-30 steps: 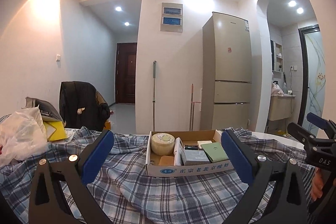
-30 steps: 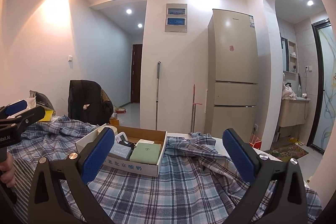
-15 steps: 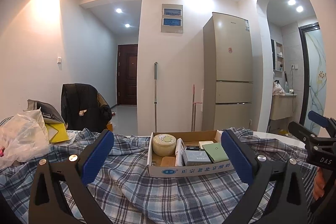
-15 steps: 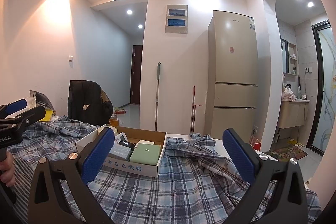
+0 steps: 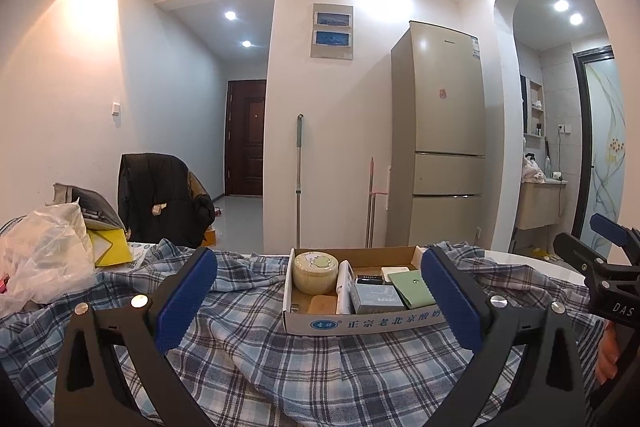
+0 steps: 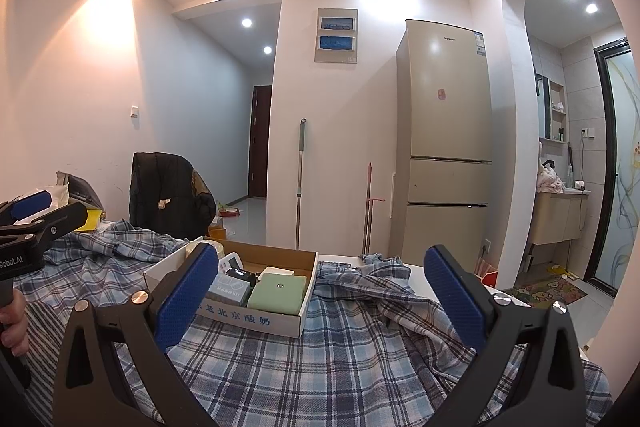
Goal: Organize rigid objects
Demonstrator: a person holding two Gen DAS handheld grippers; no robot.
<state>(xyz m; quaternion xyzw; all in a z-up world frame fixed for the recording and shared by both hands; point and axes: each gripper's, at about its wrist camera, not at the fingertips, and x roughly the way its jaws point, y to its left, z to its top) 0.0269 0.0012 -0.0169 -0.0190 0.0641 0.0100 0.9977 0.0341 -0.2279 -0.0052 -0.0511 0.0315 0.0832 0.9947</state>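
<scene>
A shallow cardboard box (image 5: 360,323) (image 6: 256,317) sits on the plaid cloth ahead of both grippers. It holds a round cream tin (image 5: 315,271), a green case (image 5: 410,283) (image 6: 278,291), a grey carton (image 5: 376,299) (image 6: 228,287) and other small items. My left gripper (image 5: 318,301) is open, held back from the box's front wall with nothing between its fingers. My right gripper (image 6: 320,305) is open too, to the right of the box and empty. Each gripper shows at the edge of the other's view.
A blue plaid cloth (image 5: 260,359) (image 6: 340,367) covers the table. A white plastic bag (image 5: 44,255) and a yellow item (image 5: 108,247) lie at the left. Behind stand a chair with a black jacket (image 5: 160,199), a fridge (image 5: 440,139) and a mop (image 5: 298,183). A hand (image 6: 12,323) holds the left gripper.
Both views have shifted only slightly. The grippers stay open and the box has not moved.
</scene>
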